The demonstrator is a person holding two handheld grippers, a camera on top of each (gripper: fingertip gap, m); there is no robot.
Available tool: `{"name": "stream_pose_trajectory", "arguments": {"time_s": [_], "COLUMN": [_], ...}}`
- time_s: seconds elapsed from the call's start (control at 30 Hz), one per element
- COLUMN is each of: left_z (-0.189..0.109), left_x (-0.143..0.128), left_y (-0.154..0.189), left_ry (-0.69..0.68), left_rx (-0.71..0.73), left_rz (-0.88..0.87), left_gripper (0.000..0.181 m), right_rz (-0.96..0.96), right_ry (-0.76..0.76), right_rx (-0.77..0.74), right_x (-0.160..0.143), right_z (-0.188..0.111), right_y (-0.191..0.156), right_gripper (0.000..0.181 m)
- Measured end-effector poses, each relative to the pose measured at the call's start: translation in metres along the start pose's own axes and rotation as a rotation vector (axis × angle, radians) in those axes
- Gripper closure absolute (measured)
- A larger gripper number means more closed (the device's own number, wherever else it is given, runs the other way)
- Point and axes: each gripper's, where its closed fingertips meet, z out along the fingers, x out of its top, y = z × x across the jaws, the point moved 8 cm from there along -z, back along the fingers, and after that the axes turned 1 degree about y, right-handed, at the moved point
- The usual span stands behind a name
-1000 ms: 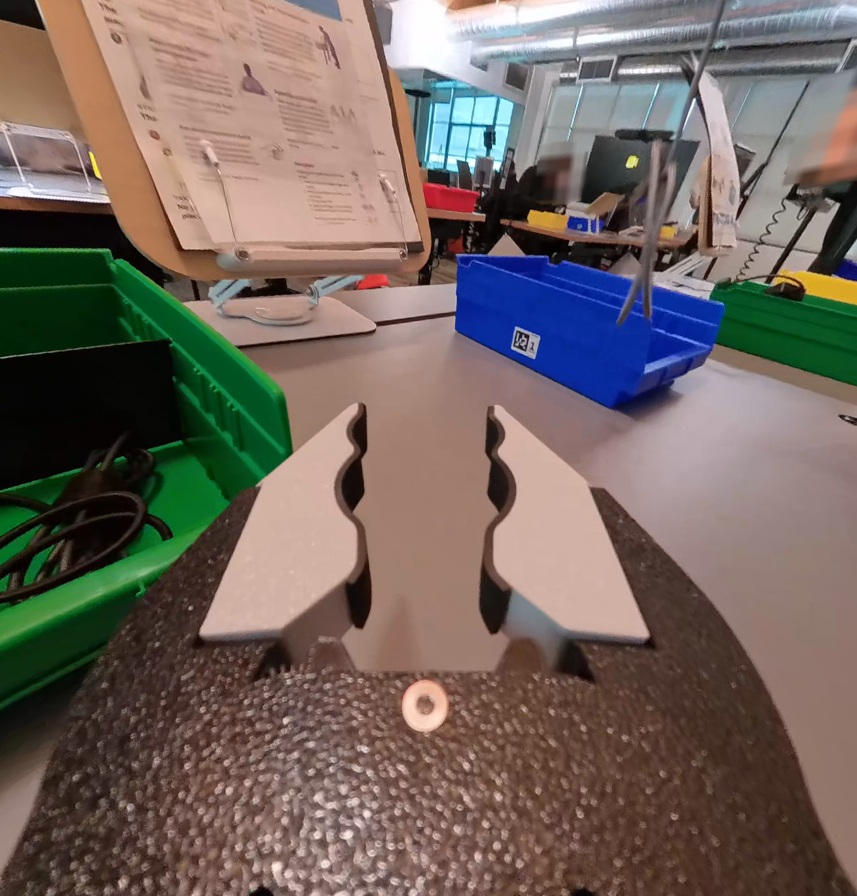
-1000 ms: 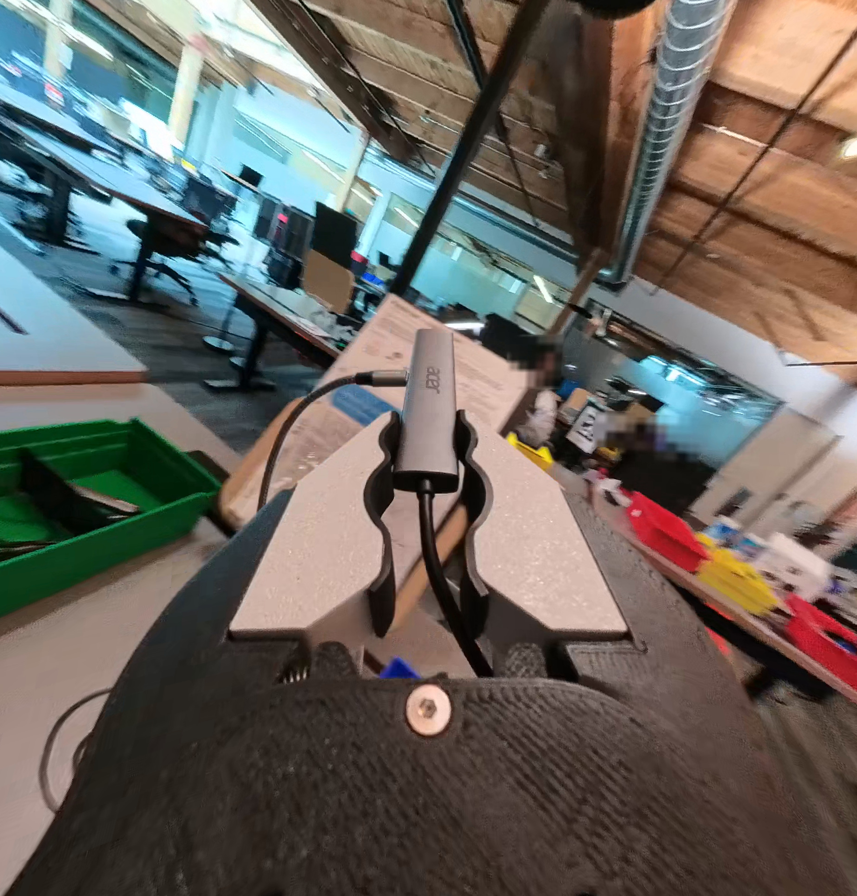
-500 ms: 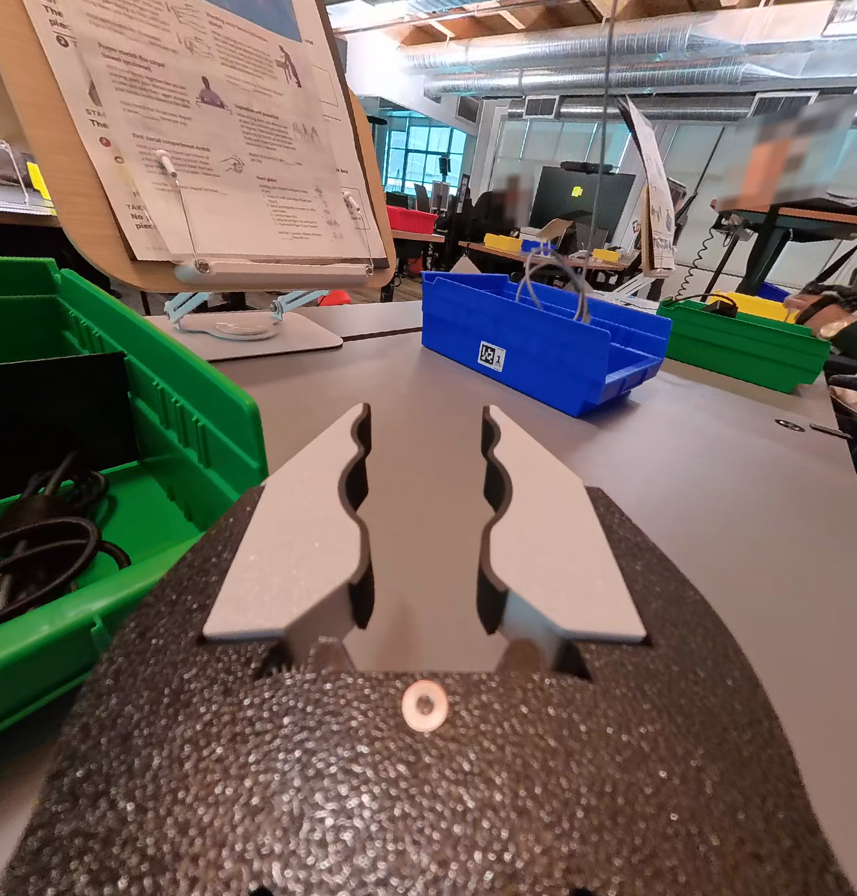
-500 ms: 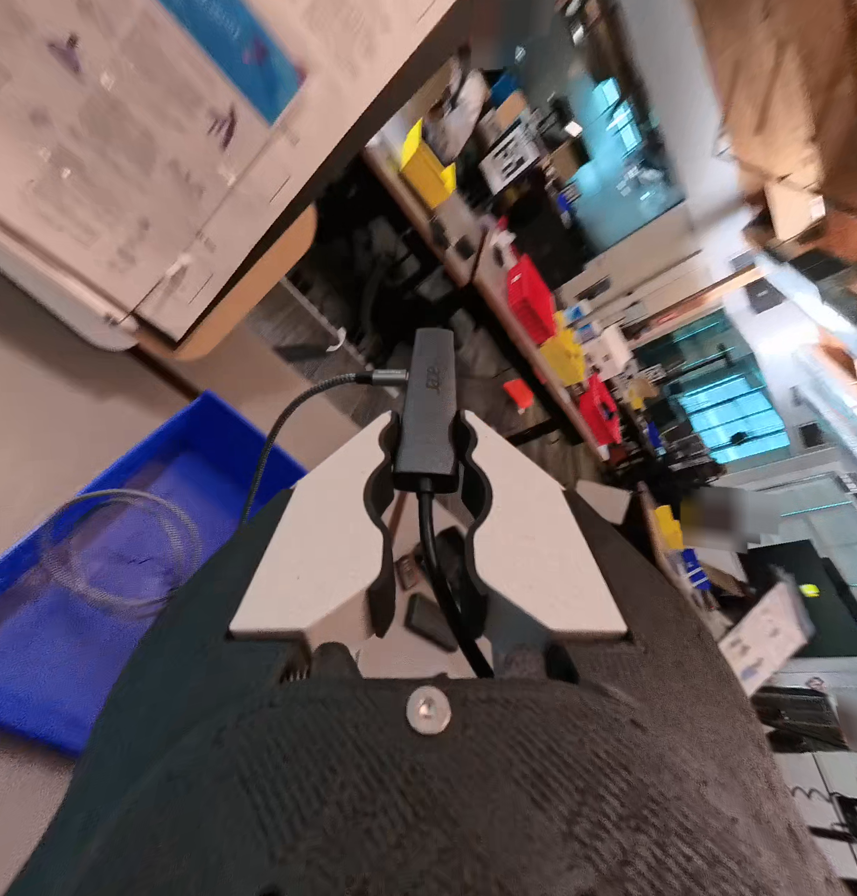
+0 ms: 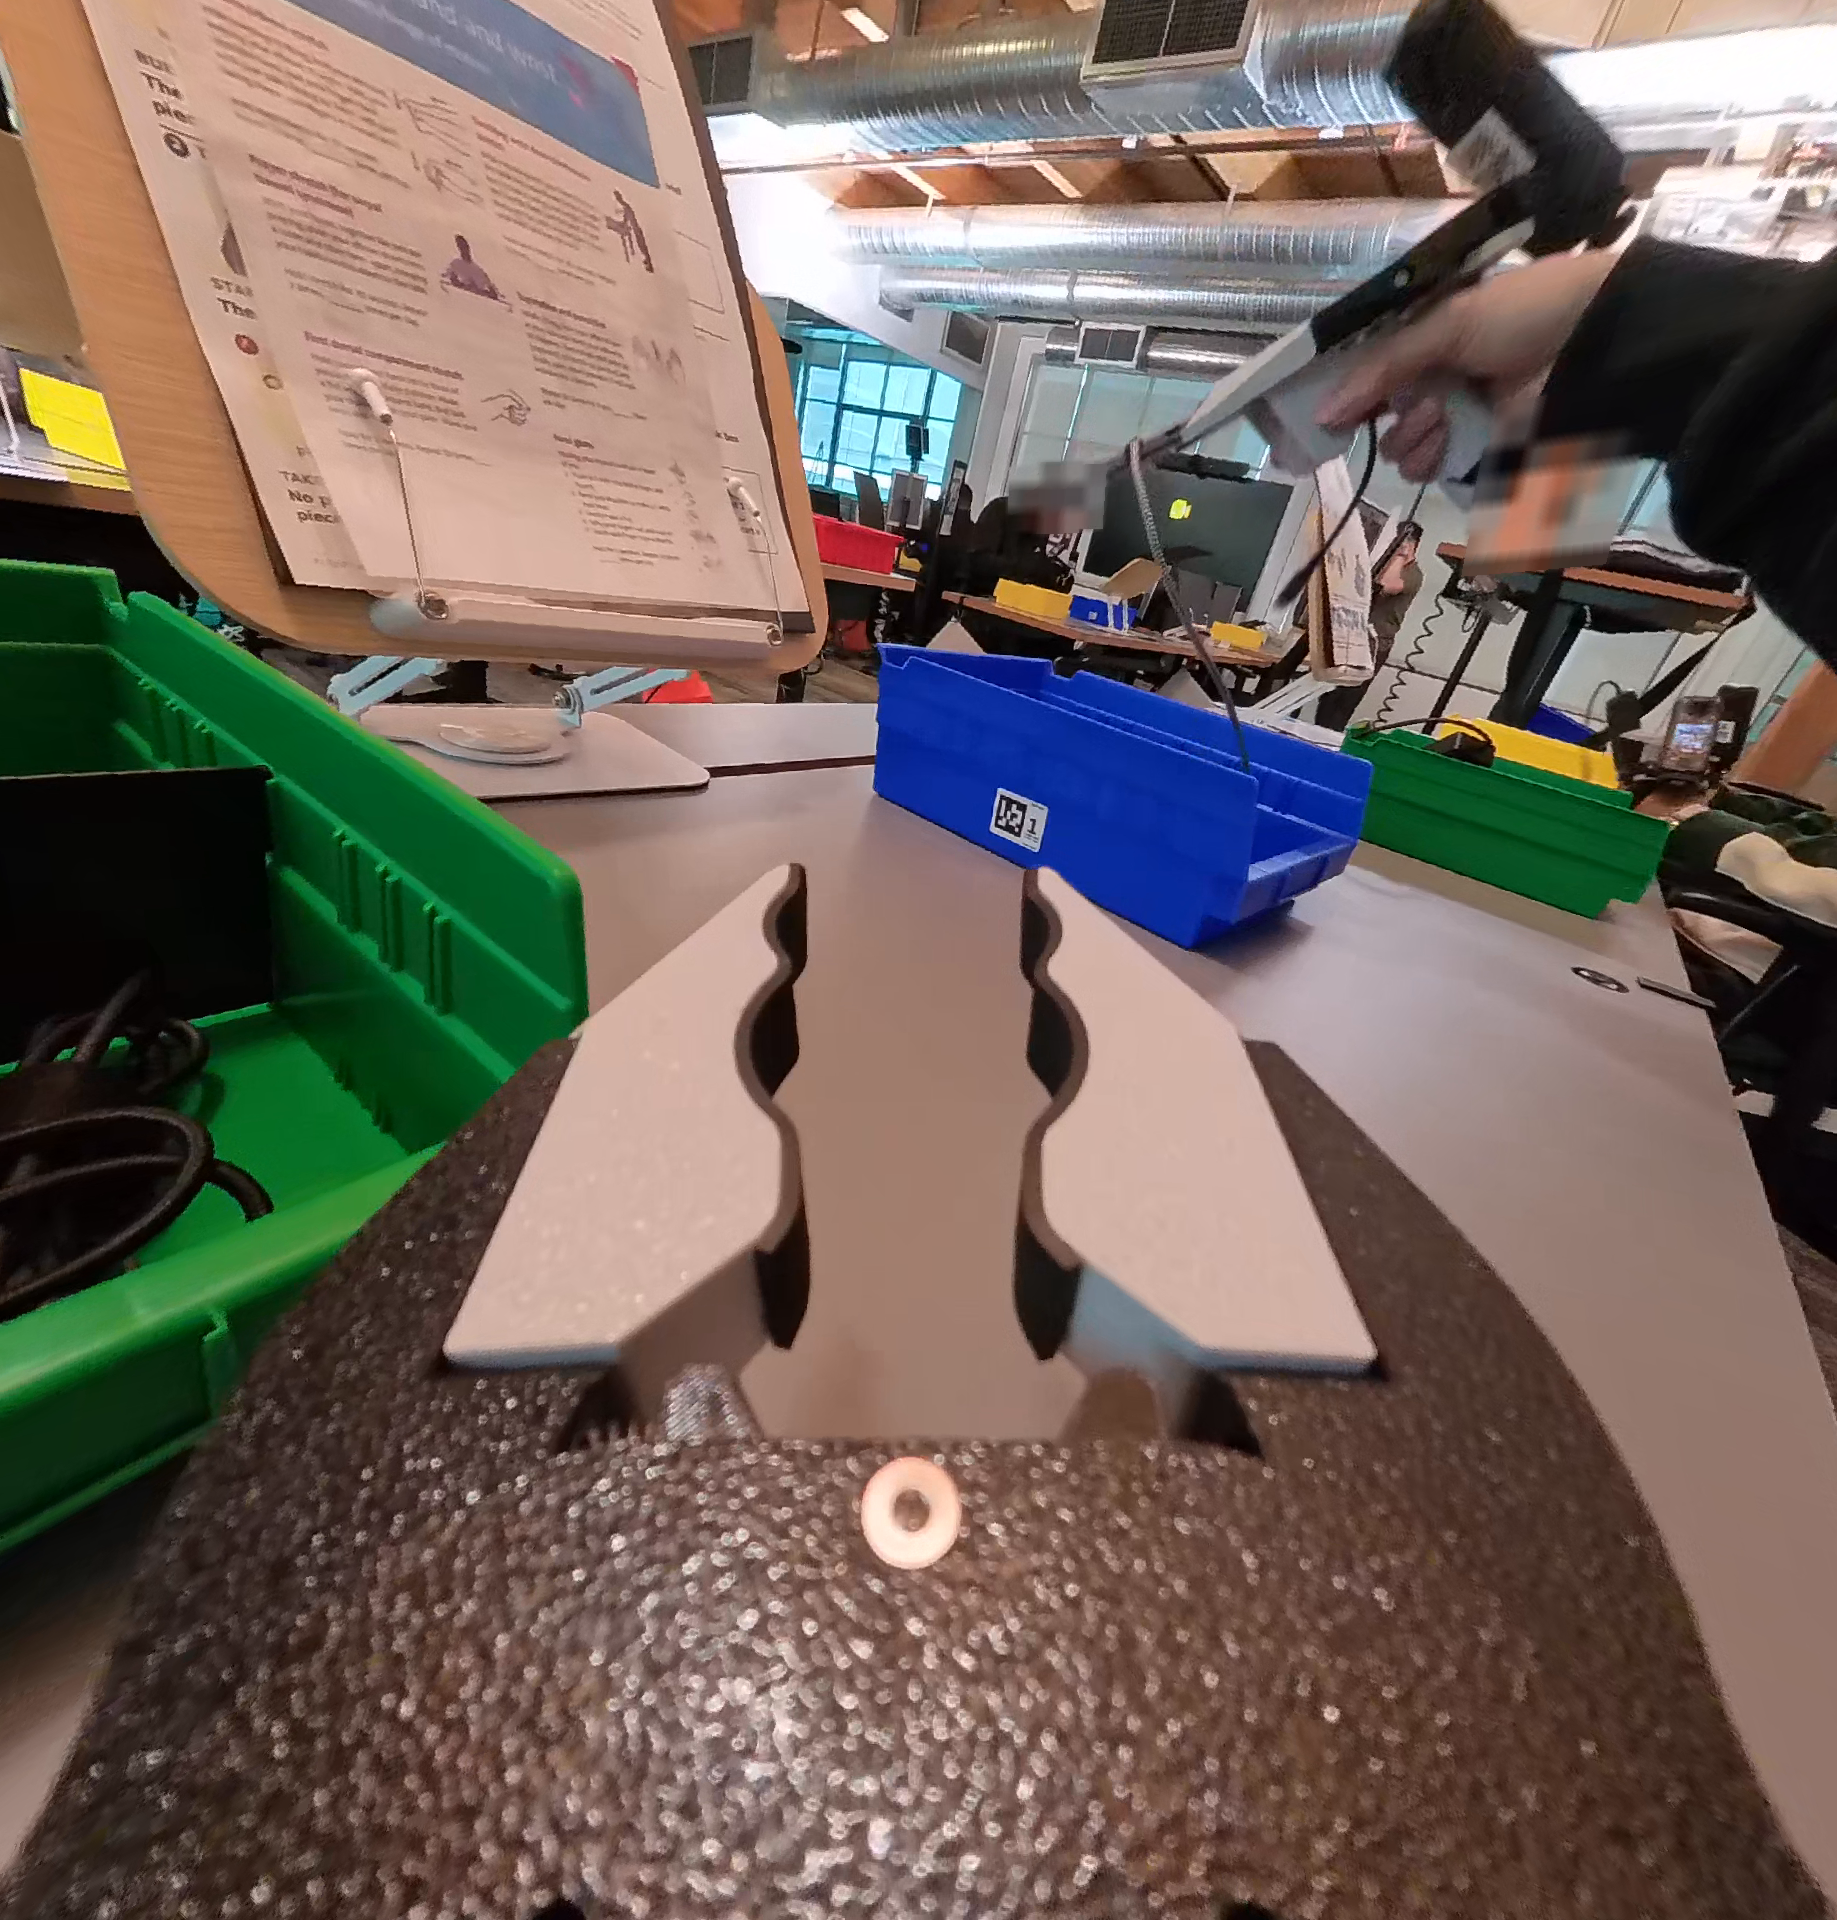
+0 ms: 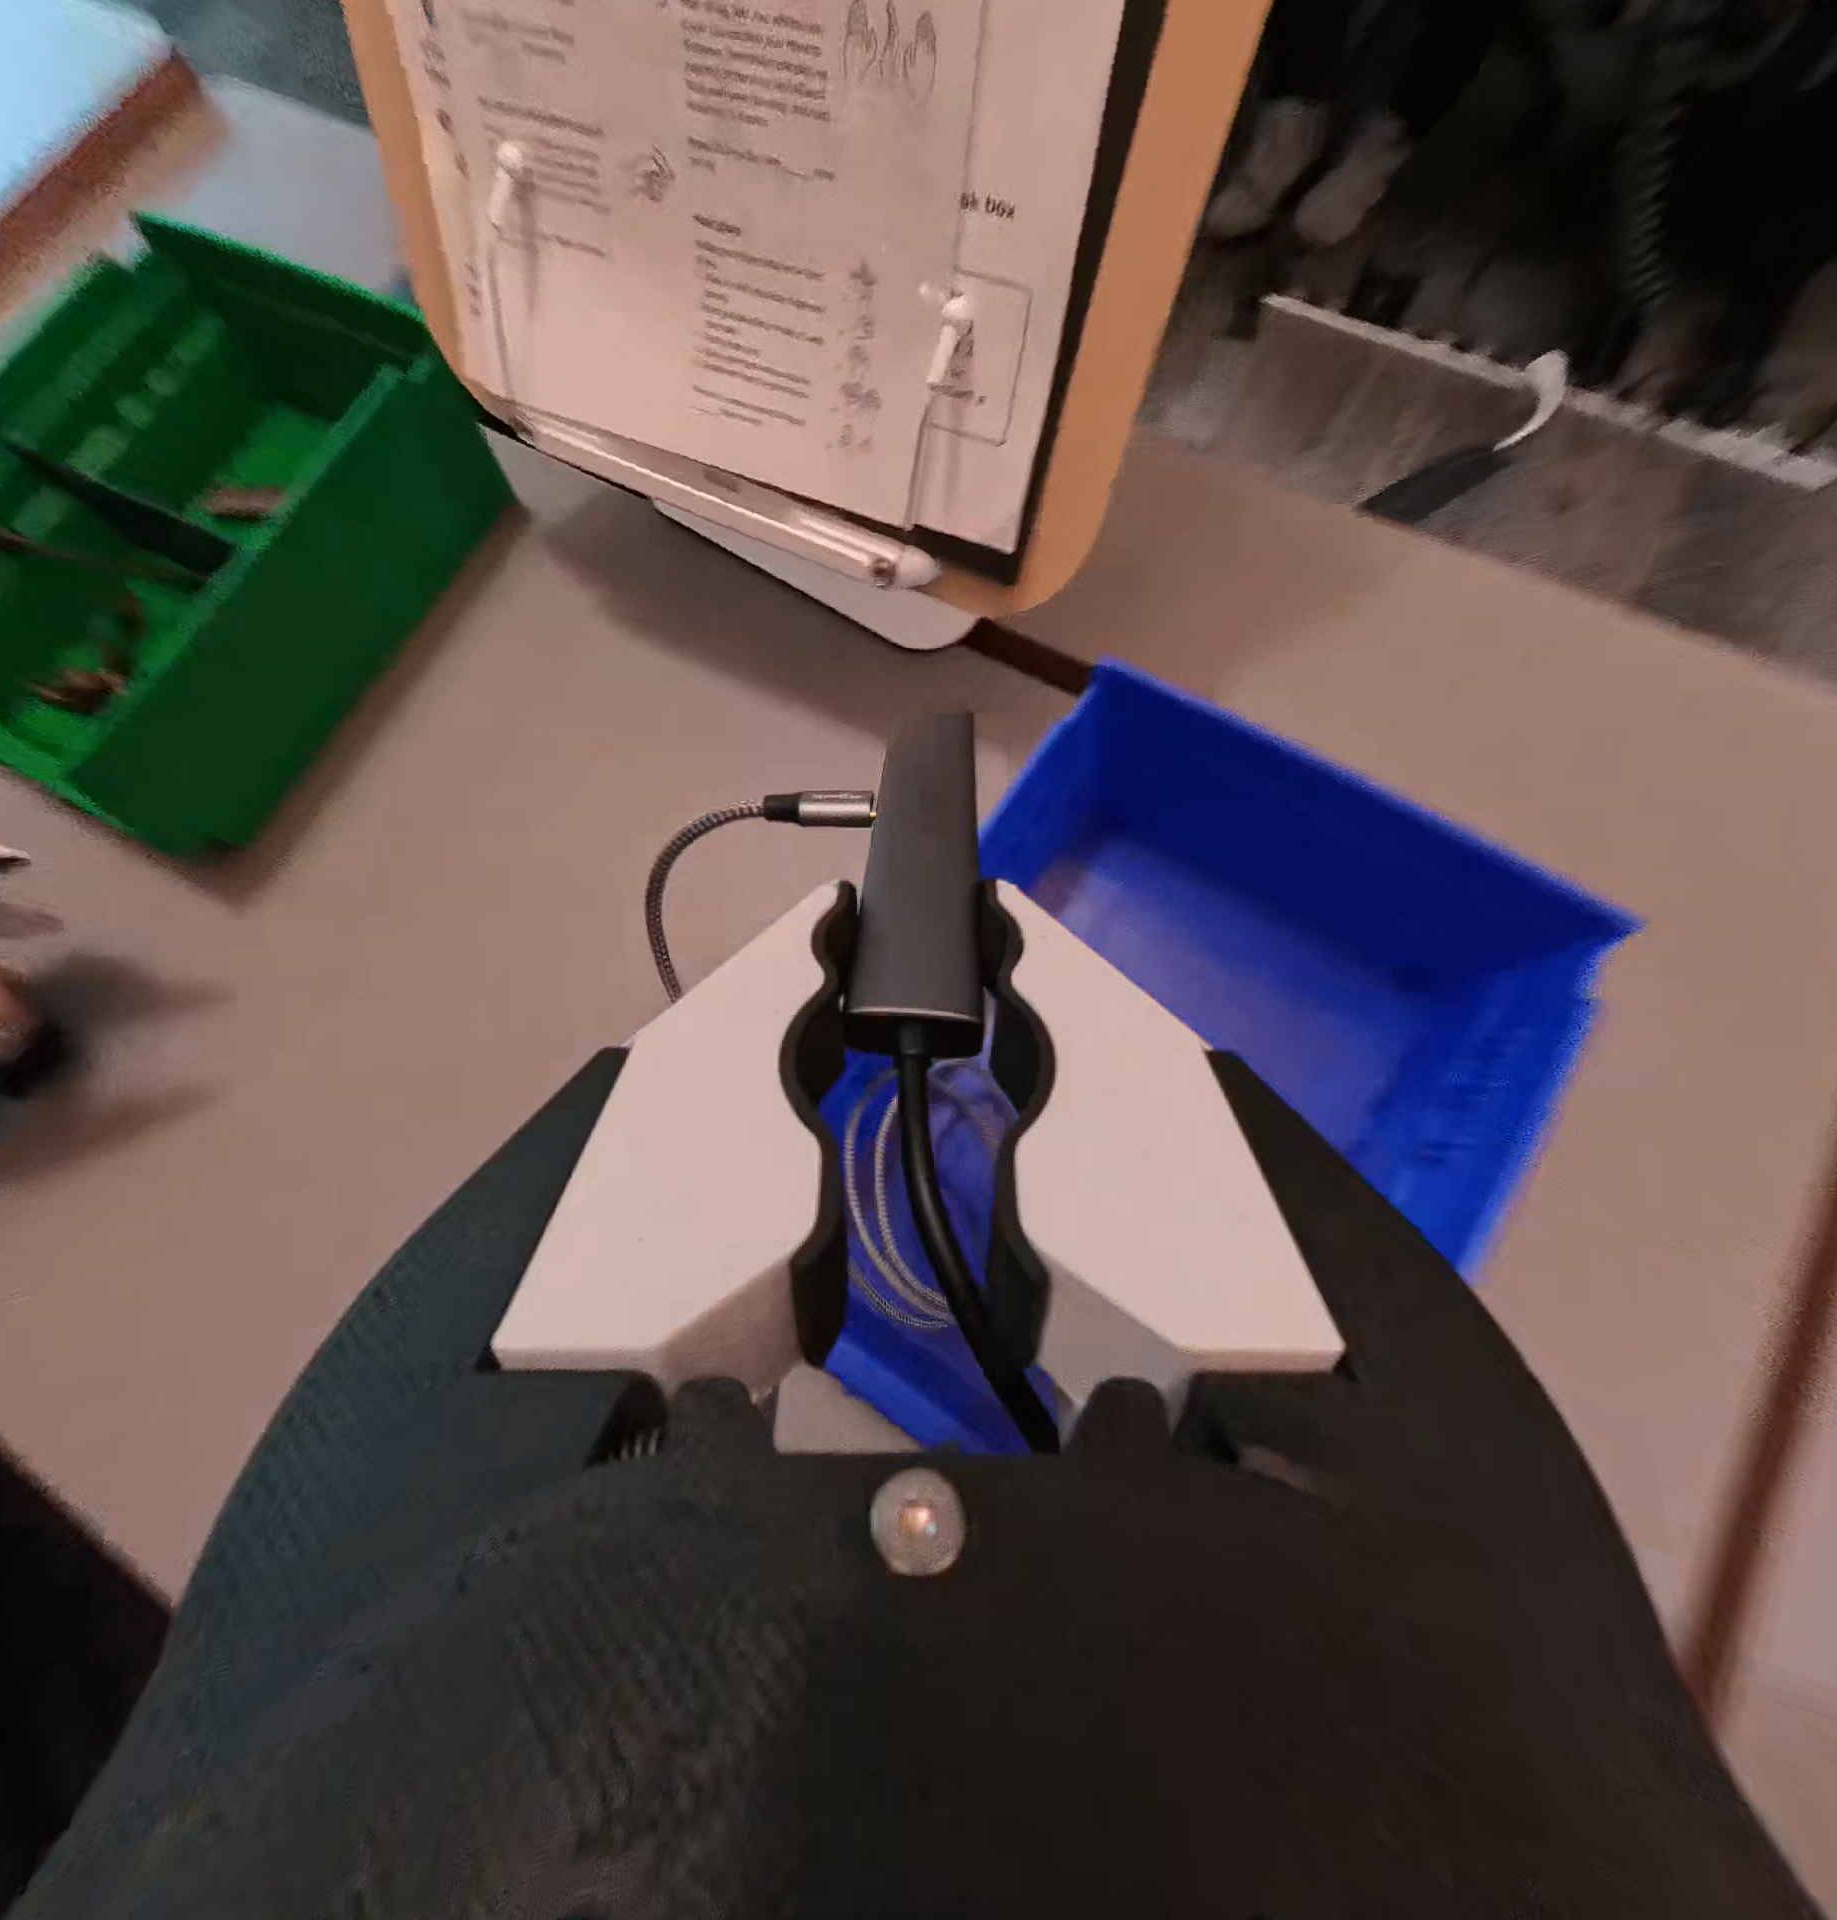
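Note:
My right gripper [image 6: 916,902] is shut on a dark grey USB hub [image 6: 919,842] and holds it tilted down above the near end of a blue bin [image 6: 1340,997]. A braided cable [image 6: 675,904] is plugged into the hub's side and coils into the bin below. A black cable [image 6: 945,1226] hangs from the hub's rear. My left gripper [image 5: 909,894] is open and empty, low over the grey table [image 5: 1413,1091]. In the left wrist view the right gripper [image 5: 1340,343] is up high over the blue bin [image 5: 1101,790], its cable [image 5: 1184,613] dangling into it.
A green bin [image 5: 301,935] with black cables [image 5: 72,1143] sits left of my left gripper; it also shows in the right wrist view [image 6: 197,582]. A document stand [image 5: 426,343] with a printed sheet is behind. Another green bin [image 5: 1496,821] is at the far right. My right fingertips sit around 40 cm from my left ones.
My right gripper has swung down from pointing at the room to pointing at the table, over the blue bin, still holding the hub. The cable has dropped into the bin. My left gripper barely moved.

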Motion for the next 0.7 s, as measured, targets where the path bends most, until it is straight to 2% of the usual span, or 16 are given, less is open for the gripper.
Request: {"name": "stream_pose_trajectory", "arguments": {"time_s": [0.13, 0.3, 0.43, 0.5, 0.53, 0.6, 0.7], "left_z": [0.000, 0.000, 0.000, 0.001, 0.001, 0.001, 0.001], "left_x": [0.000, 0.000, 0.000, 0.000, 0.000, 0.000, 0.000], "left_y": [0.000, 0.001, 0.001, 0.001, 0.001, 0.002, 0.003], "left_ry": [0.000, 0.000, 0.003, 0.000, -0.002, -0.004, -0.002], "left_rx": [-0.004, -0.008, -0.010, -0.009, -0.010, -0.014, -0.013], "left_rz": [-0.005, 0.008, 0.002, -0.002, -0.002, 0.002, 0.012], "left_gripper": [0.142, 0.143, 0.143, 0.143, 0.143, 0.143, 0.143], "right_rz": [0.227, 0.368, 0.438, 0.428, 0.386, 0.276, 0.095], "right_ry": [0.072, 0.147, 0.197, 0.136, 0.095, 0.026, -0.011], "right_rx": [0.135, 0.119, -0.046, -0.156, -0.183, -0.206, -0.253], "right_x": [-0.028, -0.066, -0.088, -0.098, -0.101, -0.099, -0.086], "right_z": [0.021, 0.043, 0.047, 0.050, 0.052, 0.055, 0.049], "right_y": [0.015, 0.045, 0.072, 0.081, 0.082, 0.078, 0.067], "right_gripper": [0.160, 0.160, 0.160, 0.159, 0.150, 0.111, 0.088]}}
